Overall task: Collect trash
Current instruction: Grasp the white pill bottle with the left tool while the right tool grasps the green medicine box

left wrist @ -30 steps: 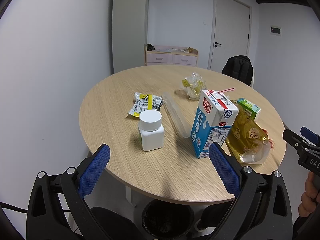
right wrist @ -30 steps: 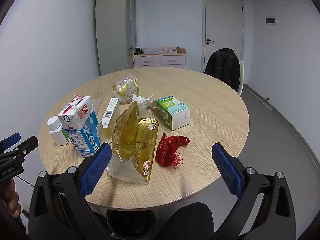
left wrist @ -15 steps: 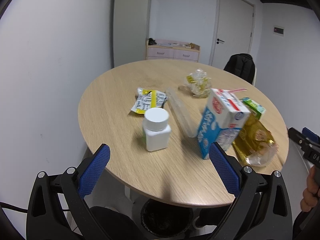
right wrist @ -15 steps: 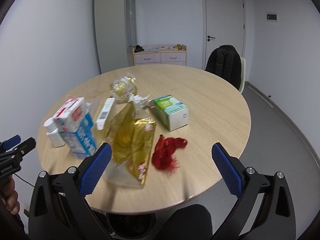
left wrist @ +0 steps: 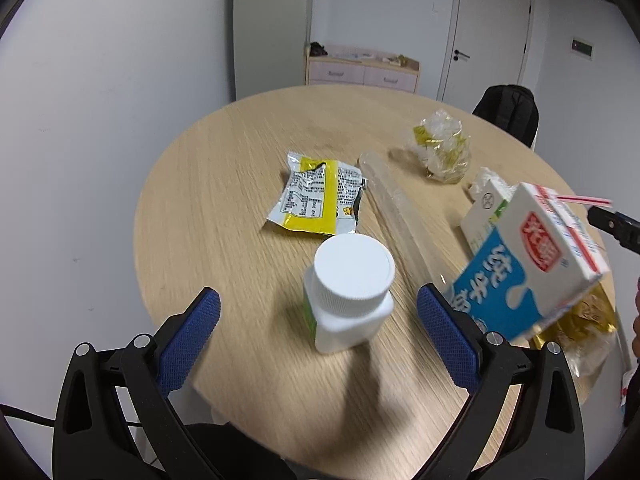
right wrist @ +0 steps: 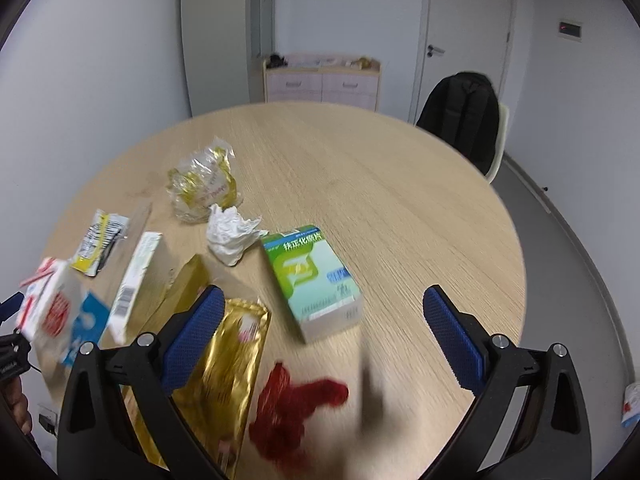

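Left wrist view shows your left gripper point(left wrist: 318, 314) with its jaws spread wide over the round table point(left wrist: 224, 184), the white pill bottle point(left wrist: 348, 292) standing upright between the blue pads and touching neither. Just right of it stands the blue milk carton point(left wrist: 528, 268), and behind it lie a clear plastic tube point(left wrist: 396, 208) and a yellow wrapper point(left wrist: 316, 196). Your right gripper point(right wrist: 320, 328) is also released and holds nothing; it hangs above a red mesh net point(right wrist: 296, 412), with a gold foil bag point(right wrist: 224, 372) by its left finger and a green medicine box point(right wrist: 312, 280) beyond
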Tool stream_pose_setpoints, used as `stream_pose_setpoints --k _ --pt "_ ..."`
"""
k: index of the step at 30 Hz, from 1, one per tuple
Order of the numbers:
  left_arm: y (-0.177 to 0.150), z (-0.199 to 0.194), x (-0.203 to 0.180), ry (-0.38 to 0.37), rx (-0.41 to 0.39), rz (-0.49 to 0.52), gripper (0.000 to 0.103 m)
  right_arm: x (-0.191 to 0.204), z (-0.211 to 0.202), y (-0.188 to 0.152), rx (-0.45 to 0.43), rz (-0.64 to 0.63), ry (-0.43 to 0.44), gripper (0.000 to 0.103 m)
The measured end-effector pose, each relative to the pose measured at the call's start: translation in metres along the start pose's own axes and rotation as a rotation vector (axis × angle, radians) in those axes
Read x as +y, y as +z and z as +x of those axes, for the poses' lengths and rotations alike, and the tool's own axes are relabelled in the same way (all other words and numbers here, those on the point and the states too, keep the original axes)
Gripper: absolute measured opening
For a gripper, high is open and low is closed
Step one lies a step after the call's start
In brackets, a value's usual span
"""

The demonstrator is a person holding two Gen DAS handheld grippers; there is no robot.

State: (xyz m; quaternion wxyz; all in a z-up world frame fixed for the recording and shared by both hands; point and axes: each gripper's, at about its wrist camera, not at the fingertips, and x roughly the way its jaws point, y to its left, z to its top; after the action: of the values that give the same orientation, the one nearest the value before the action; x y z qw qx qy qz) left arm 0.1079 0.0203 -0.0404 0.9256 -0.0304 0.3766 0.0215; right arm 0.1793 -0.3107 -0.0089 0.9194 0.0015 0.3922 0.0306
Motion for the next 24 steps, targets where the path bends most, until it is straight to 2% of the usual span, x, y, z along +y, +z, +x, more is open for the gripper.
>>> stream_pose_setpoints --k 4,13,17,24 --pt "0.004 0.013 -0.006 -0.003 0.027 0.023 0.094 0.0 0.027 0.01 0.065 -0.006 0.005 0.091" --pt "0.007 0.028 -0.012 0.0 0.059 0.026 0.086 -0.003 0.056 0.008 0.138 0.005 0.008 0.073" --pt "0.006 0.034 -0.015 -0.006 0.074 0.029 0.076 -0.003 0.058 0.006 0.15 0.017 0.016 0.063" --pt "0.006 0.037 -0.02 -0.03 0.09 0.033 0.058 -0.001 0.057 0.005 0.148 0.008 0.009 0.058"
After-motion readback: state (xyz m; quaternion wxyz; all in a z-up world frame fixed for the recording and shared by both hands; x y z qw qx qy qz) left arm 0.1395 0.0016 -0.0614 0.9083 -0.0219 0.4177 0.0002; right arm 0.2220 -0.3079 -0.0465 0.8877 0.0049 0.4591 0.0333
